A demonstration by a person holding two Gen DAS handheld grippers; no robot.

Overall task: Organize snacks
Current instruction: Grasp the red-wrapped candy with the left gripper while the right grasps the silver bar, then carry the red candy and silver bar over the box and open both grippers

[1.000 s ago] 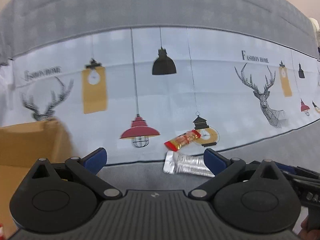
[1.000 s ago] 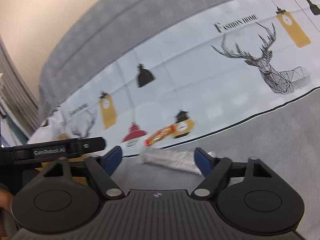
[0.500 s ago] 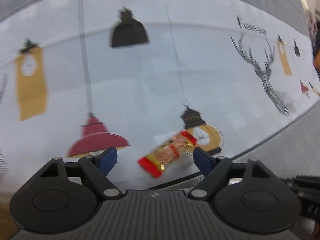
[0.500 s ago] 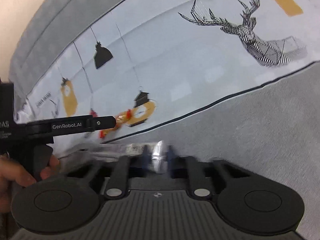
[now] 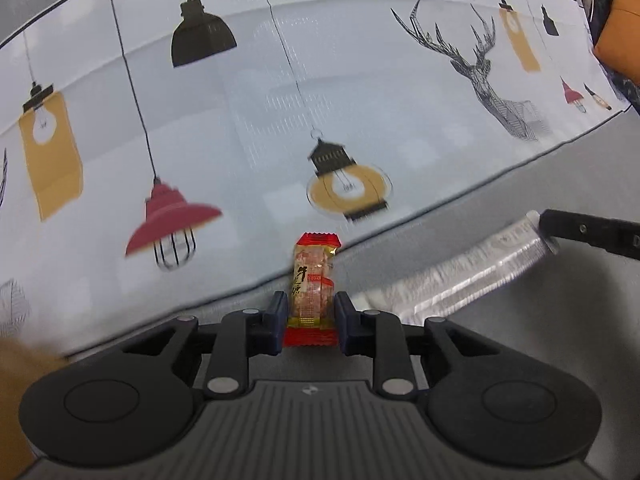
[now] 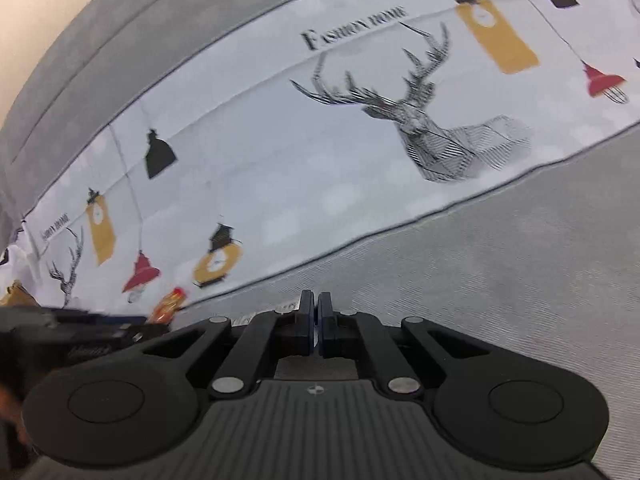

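A red-and-gold wrapped candy [image 5: 312, 292] stands on end between the pads of my left gripper [image 5: 311, 320]. The jaws are closing and both pads touch its sides. It sits at the seam between the printed tablecloth [image 5: 280, 120] and the grey cloth. A long silver snack packet [image 5: 468, 272] stretches to the right, and its far end is pinched in my right gripper [image 5: 550, 236]. In the right wrist view, the right gripper [image 6: 313, 308] is shut, and only a sliver of silver shows behind its fingers. The candy [image 6: 168, 304] and left gripper [image 6: 80, 336] appear at lower left.
A brown cardboard box [image 5: 12, 364] is blurred at the lower left edge. An orange object [image 5: 620, 36] lies at the far right. Grey cloth [image 6: 500, 260] covers the near side, and a grey backrest [image 6: 120, 40] rises behind the printed cloth.
My left gripper dropped onto the red candy and closed around it. My right gripper shut on the silver packet's end and drew it to the right, away from the candy.
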